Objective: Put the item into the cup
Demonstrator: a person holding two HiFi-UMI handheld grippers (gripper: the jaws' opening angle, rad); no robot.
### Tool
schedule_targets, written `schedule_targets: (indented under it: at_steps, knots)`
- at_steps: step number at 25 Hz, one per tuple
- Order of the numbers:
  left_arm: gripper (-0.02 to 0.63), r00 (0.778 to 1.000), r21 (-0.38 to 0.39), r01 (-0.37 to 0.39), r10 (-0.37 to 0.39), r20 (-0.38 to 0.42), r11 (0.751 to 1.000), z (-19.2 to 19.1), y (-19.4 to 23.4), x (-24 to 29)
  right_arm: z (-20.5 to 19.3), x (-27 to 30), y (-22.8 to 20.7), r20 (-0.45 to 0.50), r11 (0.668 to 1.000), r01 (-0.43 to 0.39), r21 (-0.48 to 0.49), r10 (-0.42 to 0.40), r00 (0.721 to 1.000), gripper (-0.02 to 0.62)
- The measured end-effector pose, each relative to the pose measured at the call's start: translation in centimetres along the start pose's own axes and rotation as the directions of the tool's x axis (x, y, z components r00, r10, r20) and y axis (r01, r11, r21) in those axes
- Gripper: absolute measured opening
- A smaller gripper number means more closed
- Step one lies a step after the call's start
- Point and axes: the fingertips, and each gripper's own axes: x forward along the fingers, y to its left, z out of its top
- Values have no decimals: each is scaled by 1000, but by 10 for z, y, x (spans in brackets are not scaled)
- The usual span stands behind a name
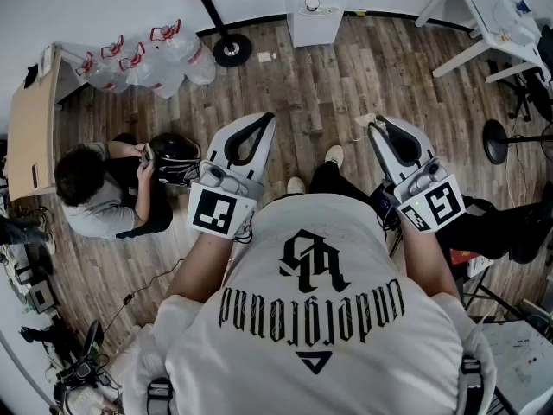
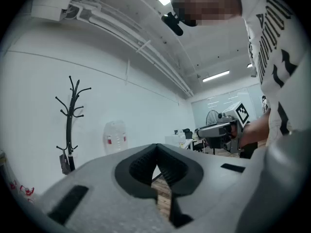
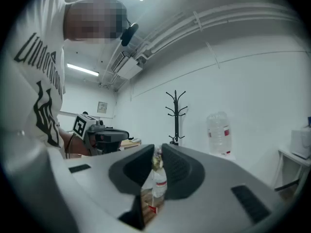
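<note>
I hold both grippers at waist height over a wooden floor (image 1: 328, 76); no cup is in view. My right gripper (image 1: 373, 124) (image 3: 156, 152) is shut on a small crumpled pale item (image 3: 156, 160), pinched between the dark pads near their tips. In the head view that item (image 1: 363, 120) shows as a pale scrap at the right gripper's tip. My left gripper (image 1: 266, 118) (image 2: 156, 148) is shut, its tips meeting with nothing between them. Each gripper shows in the other's view, held level beside it.
A person (image 1: 95, 188) sits on the floor at the left with a black bag (image 1: 173, 158). Large water jugs (image 1: 147, 63), a stand's round base (image 1: 232, 50), a white cabinet (image 1: 315, 7) and a white desk (image 1: 492, 15) lie ahead. A coat rack (image 2: 70, 120) stands by the wall.
</note>
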Motion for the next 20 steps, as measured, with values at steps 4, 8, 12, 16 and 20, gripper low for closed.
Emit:
schedule_targets:
  at_steps: [4, 8, 12, 16, 20]
  knots:
    - [5, 1000, -3, -3, 3, 1, 1000, 1, 6, 4, 2, 4, -6, 0, 1000, -1, 0, 1, 1000, 56]
    - [5, 1000, -5, -3, 3, 1, 1000, 2, 12, 17, 2, 10, -18, -4, 1000, -2, 4, 2, 1000, 57]
    - [6, 1000, -6, -5, 5, -5, 1000, 0, 18, 37, -2, 16, -38, -8, 1000, -6, 12, 6, 1000, 57]
    - [6, 1000, -5, -11, 11, -23, 1000, -8, 25, 65, -12, 27, -68, -17, 1000, -17, 23, 18, 1000, 57]
    - [6, 998, 0, -32, 32, -55, 999, -19, 36, 103, -27, 42, -108, -36, 997, -39, 62, 41, 999, 58]
